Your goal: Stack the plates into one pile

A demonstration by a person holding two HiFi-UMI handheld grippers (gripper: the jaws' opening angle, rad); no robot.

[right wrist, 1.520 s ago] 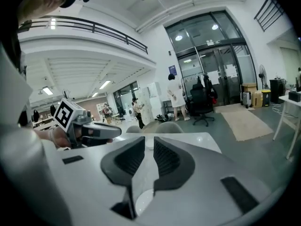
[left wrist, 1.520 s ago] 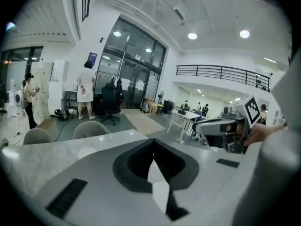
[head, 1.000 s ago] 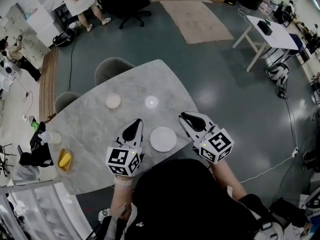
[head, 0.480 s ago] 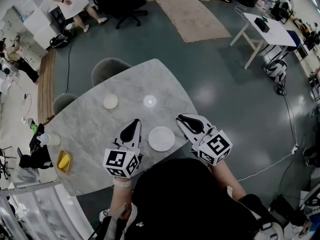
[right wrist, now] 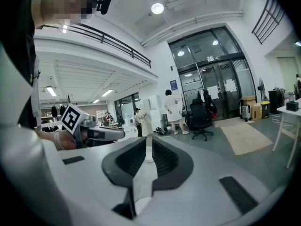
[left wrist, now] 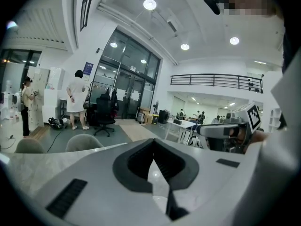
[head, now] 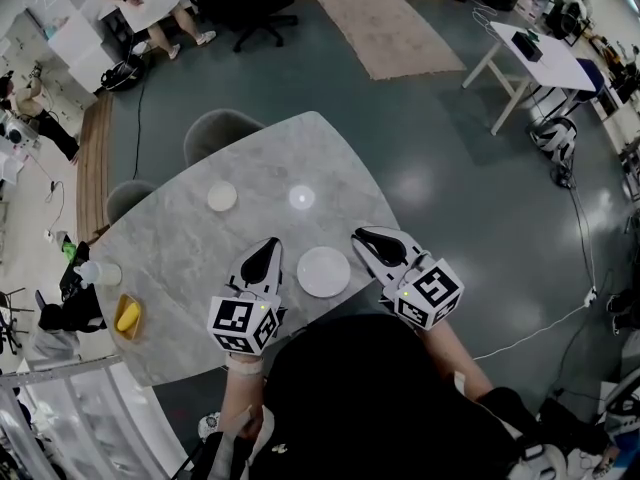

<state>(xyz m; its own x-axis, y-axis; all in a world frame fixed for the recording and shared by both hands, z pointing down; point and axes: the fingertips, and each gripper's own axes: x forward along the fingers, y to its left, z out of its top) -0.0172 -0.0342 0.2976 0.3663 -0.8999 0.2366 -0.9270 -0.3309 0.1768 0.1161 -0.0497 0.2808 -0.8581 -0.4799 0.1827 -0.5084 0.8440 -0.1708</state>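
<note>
A large white plate [head: 324, 272] lies on the marble table [head: 190, 248] near its front edge, between my two grippers. Farther back lie a small white plate [head: 222, 196] and another small round white one [head: 302, 197]. My left gripper [head: 269, 244] hovers just left of the large plate, with its jaws together and nothing in them. The right gripper [head: 363, 235] hovers just right of the plate, also closed and empty. Neither touches the plate. In the left gripper view the left gripper [left wrist: 154, 144] points across the table; in the right gripper view the right gripper [right wrist: 146, 147] does the same.
A yellow object in a small dish [head: 129, 318] and a pale cup [head: 100, 273] stand at the table's left end. Two grey chairs [head: 220, 133] stand behind the table. People stand far off at the back left.
</note>
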